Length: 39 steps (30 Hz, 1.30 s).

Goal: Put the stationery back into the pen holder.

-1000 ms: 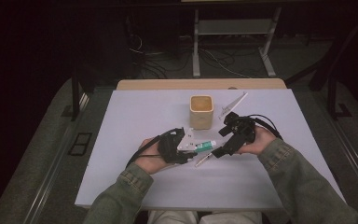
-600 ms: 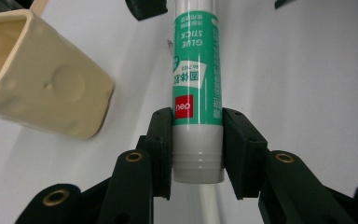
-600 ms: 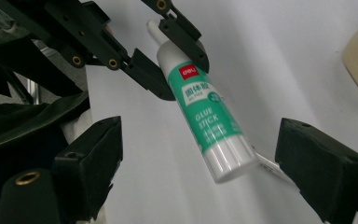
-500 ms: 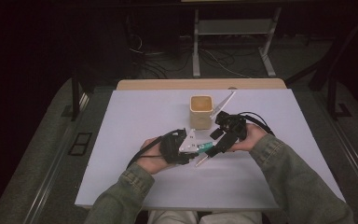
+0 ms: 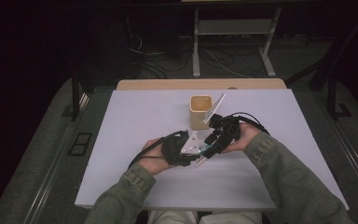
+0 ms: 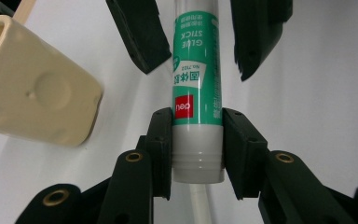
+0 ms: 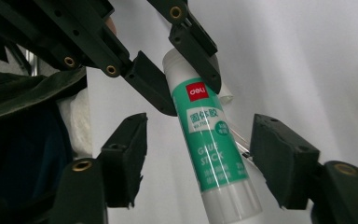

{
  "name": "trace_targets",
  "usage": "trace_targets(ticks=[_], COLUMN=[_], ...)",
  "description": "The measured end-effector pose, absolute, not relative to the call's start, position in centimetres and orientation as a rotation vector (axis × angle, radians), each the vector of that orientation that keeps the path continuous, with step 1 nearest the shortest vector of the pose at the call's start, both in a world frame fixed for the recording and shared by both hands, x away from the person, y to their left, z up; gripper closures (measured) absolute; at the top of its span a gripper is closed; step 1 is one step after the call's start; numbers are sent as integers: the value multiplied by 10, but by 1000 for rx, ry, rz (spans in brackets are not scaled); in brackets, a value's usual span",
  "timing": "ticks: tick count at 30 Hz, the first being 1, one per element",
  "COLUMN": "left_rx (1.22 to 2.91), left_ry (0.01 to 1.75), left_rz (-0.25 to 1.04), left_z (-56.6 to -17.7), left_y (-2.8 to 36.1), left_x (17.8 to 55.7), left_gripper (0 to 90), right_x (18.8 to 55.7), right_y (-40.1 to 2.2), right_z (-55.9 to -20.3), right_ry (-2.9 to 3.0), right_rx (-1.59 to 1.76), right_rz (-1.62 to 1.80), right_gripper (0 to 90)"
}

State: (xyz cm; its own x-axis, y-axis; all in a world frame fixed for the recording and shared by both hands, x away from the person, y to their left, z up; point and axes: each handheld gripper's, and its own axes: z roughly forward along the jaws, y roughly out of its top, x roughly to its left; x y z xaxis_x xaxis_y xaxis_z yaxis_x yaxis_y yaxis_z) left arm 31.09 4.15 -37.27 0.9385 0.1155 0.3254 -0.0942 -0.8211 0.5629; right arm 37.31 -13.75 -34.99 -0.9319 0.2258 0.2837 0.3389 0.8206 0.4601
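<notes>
A green-and-white glue stick (image 6: 196,93) is clamped at its white bottom end by my left gripper (image 6: 196,135), which is shut on it. In the high view the left gripper (image 5: 186,147) holds the glue stick (image 5: 205,148) just above the table's middle. My right gripper (image 7: 203,158) faces it and straddles the clear cap end of the glue stick (image 7: 209,149). Its jaws have just been closing, with a gap still showing on each side of the tube, so it is open. In the left gripper view the right gripper (image 6: 198,42) stands at the top.
A cream square cup (image 5: 200,111) stands just behind the grippers on the white table (image 5: 135,121), with a white flat stick (image 5: 216,105) leaning out of it. A thin clear stick (image 7: 237,133) lies on the table under the glue stick. Wooden edge (image 5: 168,85) at the back.
My right gripper has moved left toward the left gripper, and its jaws have narrowed around the free end of the glue stick. The left gripper has kept still.
</notes>
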Motion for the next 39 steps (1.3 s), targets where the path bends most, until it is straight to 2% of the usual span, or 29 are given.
trace_targets(ticks=[9, 14, 39], left_rx=[2485, 2489, 2472], left_ry=[-7, -8, -45], left_rz=[465, 456, 432], left_z=[-374, -374, -378], left_y=[38, 37, 34], left_x=[309, 308, 305], left_gripper=[641, 641, 639], right_x=[376, 377, 381], right_y=[-132, -131, -131], right_z=[-357, -360, -366], right_ry=[-2779, -2776, -2692], right_rx=[-378, -367, -306], right_rz=[-702, -676, -650], right_gripper=[493, 528, 647])
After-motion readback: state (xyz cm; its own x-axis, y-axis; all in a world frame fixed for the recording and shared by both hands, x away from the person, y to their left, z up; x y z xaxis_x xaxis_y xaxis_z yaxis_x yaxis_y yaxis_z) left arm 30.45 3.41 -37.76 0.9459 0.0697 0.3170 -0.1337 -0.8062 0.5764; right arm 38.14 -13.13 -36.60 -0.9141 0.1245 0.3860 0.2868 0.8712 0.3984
